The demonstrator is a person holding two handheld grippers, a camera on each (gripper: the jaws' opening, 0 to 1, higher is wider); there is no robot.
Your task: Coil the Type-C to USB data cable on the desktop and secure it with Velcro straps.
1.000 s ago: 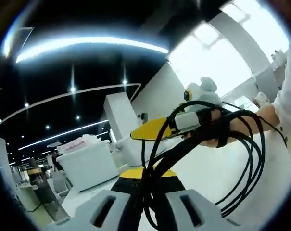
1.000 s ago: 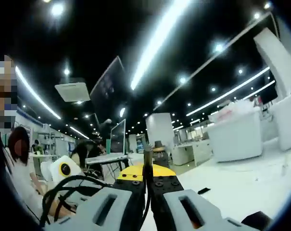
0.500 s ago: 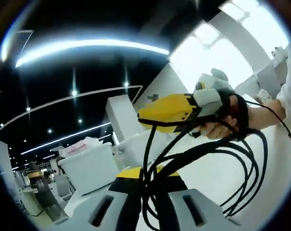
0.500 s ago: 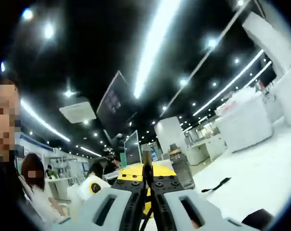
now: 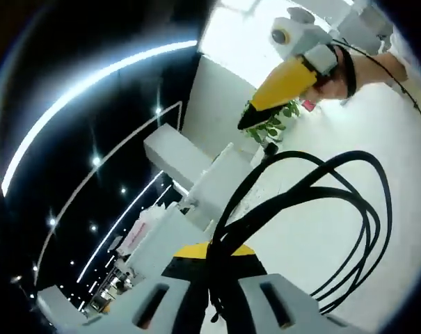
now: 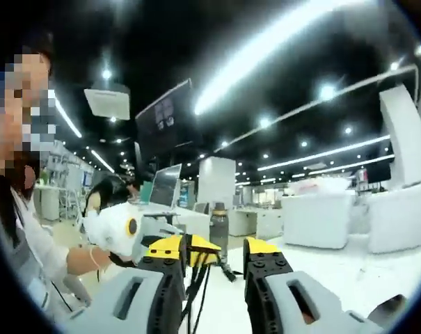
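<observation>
White desktop (image 5: pixel 314 236), dark lit hall, left gripper (image 5: pixel 213 292) fingers pinching cable (image 5: pixel 321 209), right gripper (image 6: pixel 213 278) fingers apart

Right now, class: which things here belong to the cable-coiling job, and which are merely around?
Job: coiled black cable; left gripper shut on it; right gripper, open.

Merely around: potted plant; bottle; laptop; white counter.
</observation>
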